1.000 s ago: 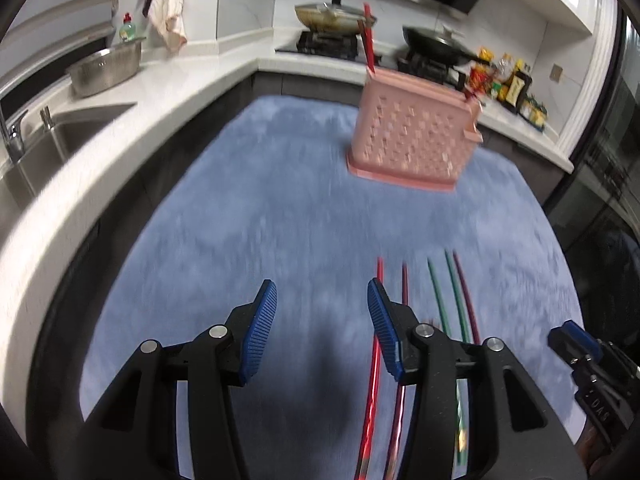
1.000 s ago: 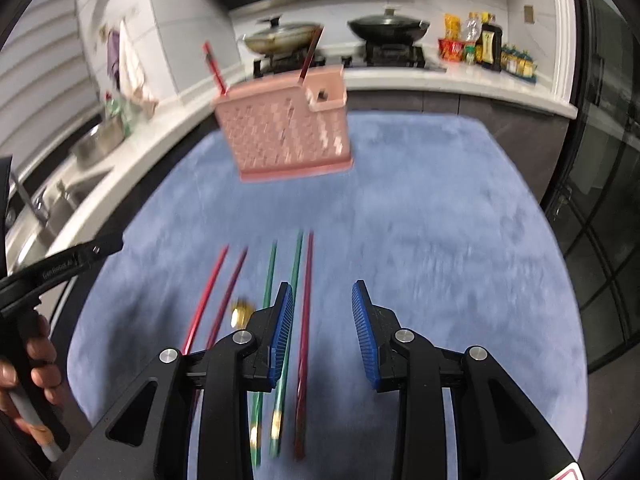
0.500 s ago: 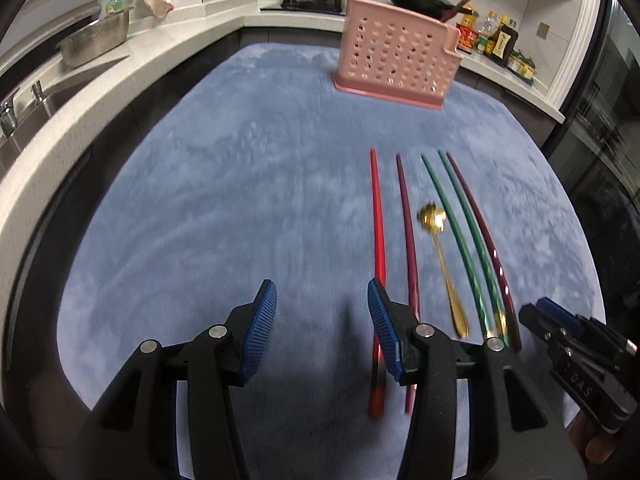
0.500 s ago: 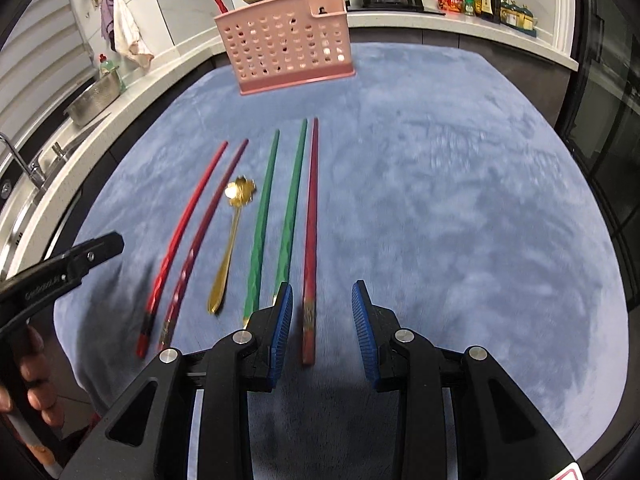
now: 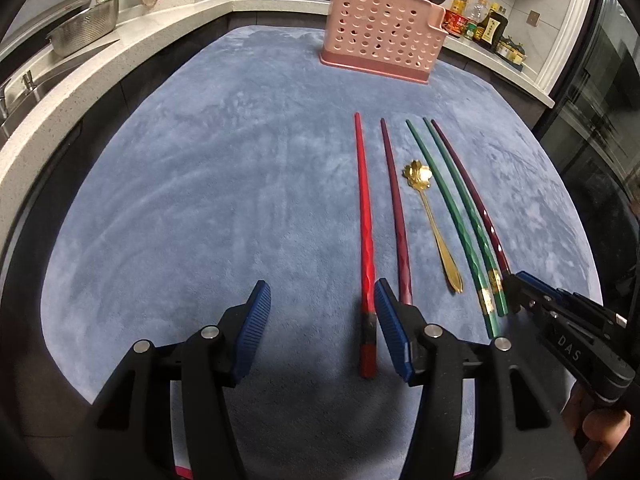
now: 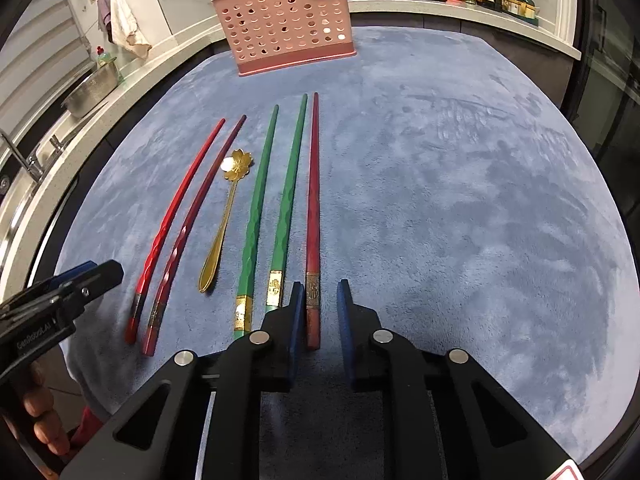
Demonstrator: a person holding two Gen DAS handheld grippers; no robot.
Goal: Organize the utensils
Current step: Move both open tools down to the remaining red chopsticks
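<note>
On the blue mat lie side by side a bright red chopstick [image 5: 365, 216] [image 6: 176, 216], a dark red chopstick [image 5: 396, 208] [image 6: 196, 216], a gold spoon [image 5: 430, 212] [image 6: 226, 216], two green chopsticks [image 5: 452, 216] [image 6: 256, 216] and a maroon chopstick [image 5: 476, 208] [image 6: 313, 216]. A pink perforated holder [image 5: 382, 36] [image 6: 286, 28] stands at the far end with chopsticks in it. My left gripper [image 5: 320, 300] is open; the bright red chopstick's near end lies just inside its right finger. My right gripper [image 6: 318, 300] is open around the maroon chopstick's near end.
A white counter [image 5: 100, 64] with a sink and a steel colander [image 5: 86, 28] runs along the left. A stove with pans and sauce bottles [image 5: 480, 20] stand behind the holder. The mat's right half [image 6: 460, 200] holds nothing.
Both grippers have come down and forward towards the near ends of the utensils. The right gripper now straddles the maroon chopstick; the left one has closed in on the bright red one.
</note>
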